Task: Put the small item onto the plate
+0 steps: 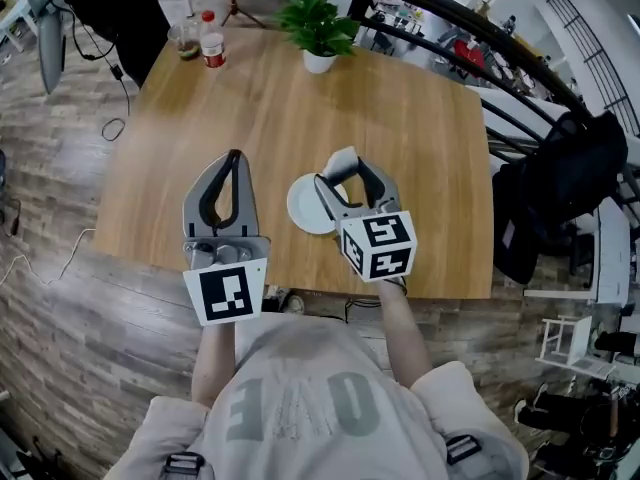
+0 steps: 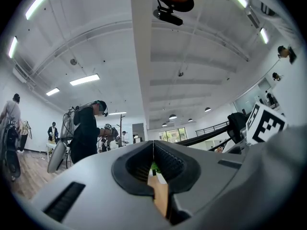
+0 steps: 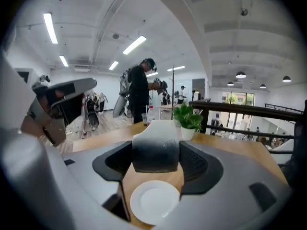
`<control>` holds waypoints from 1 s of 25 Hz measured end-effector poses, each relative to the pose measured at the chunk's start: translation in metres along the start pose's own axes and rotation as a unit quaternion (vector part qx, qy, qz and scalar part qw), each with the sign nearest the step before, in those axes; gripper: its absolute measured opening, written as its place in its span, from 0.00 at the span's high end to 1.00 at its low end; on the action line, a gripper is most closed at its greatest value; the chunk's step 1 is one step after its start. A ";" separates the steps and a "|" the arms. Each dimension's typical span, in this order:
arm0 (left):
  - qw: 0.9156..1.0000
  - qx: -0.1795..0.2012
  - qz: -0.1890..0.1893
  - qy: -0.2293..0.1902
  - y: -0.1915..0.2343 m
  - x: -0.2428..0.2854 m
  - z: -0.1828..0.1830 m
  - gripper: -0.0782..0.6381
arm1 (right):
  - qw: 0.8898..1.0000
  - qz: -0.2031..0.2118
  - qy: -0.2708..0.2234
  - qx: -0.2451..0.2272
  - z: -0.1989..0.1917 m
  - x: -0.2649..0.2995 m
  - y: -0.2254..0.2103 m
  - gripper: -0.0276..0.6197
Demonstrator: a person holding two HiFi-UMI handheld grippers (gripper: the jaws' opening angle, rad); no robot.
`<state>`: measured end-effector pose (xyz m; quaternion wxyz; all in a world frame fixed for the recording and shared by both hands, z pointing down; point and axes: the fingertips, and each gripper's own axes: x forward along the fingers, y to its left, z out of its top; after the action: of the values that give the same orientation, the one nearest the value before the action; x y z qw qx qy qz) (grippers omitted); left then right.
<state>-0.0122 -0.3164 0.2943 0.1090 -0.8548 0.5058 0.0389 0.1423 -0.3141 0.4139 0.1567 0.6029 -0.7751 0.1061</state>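
Observation:
A small white-to-dark-grey block (image 3: 156, 152) is clamped between the jaws of my right gripper (image 3: 156, 158). In the head view this block (image 1: 343, 162) and the right gripper (image 1: 346, 171) hover just right of and above a small white round plate (image 1: 303, 206) on the wooden table (image 1: 420, 148). From the right gripper view the empty plate (image 3: 154, 201) lies directly below the block. My left gripper (image 1: 235, 156) is left of the plate with its jaws pressed together and nothing in them; its fingertips (image 2: 144, 152) meet on the centre line.
A potted green plant (image 1: 318, 23) stands at the table's far edge, with a red-capped bottle (image 1: 211, 44) and a glass (image 1: 187, 40) at the far left corner. A dark jacket (image 1: 565, 193) hangs past the right edge beside a black railing (image 1: 470, 28).

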 end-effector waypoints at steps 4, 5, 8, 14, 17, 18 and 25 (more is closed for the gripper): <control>1.000 -0.016 0.001 0.026 0.003 0.004 -0.021 0.88 | 0.996 0.011 0.090 0.002 -0.048 0.032 -0.006 0.47; 0.999 -0.022 0.003 0.031 0.004 0.005 -0.026 0.88 | 0.994 0.013 0.110 0.003 -0.060 0.038 -0.007 0.47; 0.999 -0.033 0.008 0.040 0.009 0.006 -0.036 0.88 | 0.985 0.021 0.173 0.011 -0.100 0.052 -0.007 0.47; 0.997 -0.056 0.029 0.054 0.023 0.003 -0.050 0.88 | 0.959 0.030 0.280 0.022 -0.162 0.074 -0.011 0.47; 0.996 -0.056 0.034 0.063 0.026 -0.001 -0.056 0.88 | 0.952 0.034 0.302 0.020 -0.177 0.076 -0.009 0.47; 0.996 -0.050 0.034 0.065 0.026 -0.001 -0.057 0.88 | 0.951 0.036 0.307 0.019 -0.181 0.076 -0.008 0.47; 0.997 -0.023 0.032 0.073 0.028 -0.001 -0.060 0.88 | 0.942 0.039 0.333 0.006 -0.195 0.080 -0.006 0.47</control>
<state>-0.0400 -0.3424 0.3482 0.0510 -0.8411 0.5384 -0.0082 0.1531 -0.3193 0.6246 0.3981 0.5035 -0.7005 0.3118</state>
